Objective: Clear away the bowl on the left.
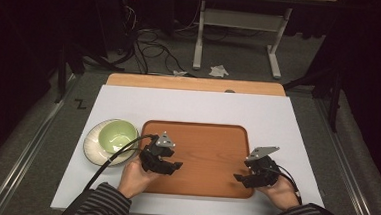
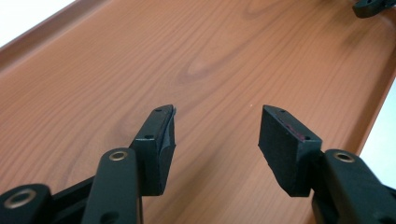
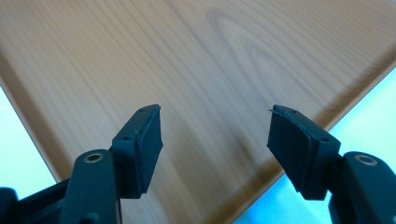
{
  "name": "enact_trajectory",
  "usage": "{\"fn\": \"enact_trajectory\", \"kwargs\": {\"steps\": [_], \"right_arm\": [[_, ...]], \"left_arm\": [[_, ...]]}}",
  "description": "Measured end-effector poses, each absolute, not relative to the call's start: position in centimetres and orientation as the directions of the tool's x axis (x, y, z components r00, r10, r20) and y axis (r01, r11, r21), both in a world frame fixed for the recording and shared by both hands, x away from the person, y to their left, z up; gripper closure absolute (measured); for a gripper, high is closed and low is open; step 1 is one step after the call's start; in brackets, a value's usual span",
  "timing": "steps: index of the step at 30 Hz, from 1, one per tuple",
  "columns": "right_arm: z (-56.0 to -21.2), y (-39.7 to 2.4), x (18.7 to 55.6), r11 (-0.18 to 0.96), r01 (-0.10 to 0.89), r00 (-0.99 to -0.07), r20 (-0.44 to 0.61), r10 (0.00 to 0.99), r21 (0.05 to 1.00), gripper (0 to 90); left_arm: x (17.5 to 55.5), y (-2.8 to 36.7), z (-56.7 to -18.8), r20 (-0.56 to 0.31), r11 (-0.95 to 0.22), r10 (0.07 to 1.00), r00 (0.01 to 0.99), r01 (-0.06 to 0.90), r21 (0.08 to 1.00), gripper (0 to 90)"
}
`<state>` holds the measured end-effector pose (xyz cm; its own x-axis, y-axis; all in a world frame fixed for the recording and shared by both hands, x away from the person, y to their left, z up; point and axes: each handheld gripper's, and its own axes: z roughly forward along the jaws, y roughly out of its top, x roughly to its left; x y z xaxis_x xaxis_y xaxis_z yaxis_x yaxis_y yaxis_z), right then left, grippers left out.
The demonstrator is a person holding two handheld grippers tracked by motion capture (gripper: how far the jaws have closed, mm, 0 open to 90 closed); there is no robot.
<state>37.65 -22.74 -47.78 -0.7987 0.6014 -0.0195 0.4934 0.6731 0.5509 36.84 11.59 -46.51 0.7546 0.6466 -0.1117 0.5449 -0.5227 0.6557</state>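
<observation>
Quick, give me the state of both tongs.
Left tongs: open, holding nothing, over the wooden tray.
Right tongs: open, holding nothing, over the same tray.

Dark striped sleeves (image 1: pixel 100 202); black grippers with grey three-cornered plates (image 1: pixel 165 140), brass-ringed screws, black trailing cables (image 1: pixel 113 158).

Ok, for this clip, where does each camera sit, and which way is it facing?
High view: above the person's side, looking forward and down on the wooden tray, green bowl, plate, left gripper, right gripper, hands and striped sleeves.
Left gripper view: rides the left gripper, looking across the tray; jaws apart.
Right gripper view: rides the right gripper, facing the tray's edge; jaws apart.
Shared: all three show the tray.
</observation>
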Motion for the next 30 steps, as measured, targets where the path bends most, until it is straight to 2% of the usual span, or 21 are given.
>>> {"fn": "enact_trajectory", "kwargs": {"steps": [30], "right_arm": [[-47.8,-22.66,37.61,0.677,0.49,-0.802,-0.019,0.597,0.55,36.7]], "left_arm": [[37.09,12.22,-45.88,-0.14,-0.501,0.65,0.747,0.56,0.66,39.3]]}}
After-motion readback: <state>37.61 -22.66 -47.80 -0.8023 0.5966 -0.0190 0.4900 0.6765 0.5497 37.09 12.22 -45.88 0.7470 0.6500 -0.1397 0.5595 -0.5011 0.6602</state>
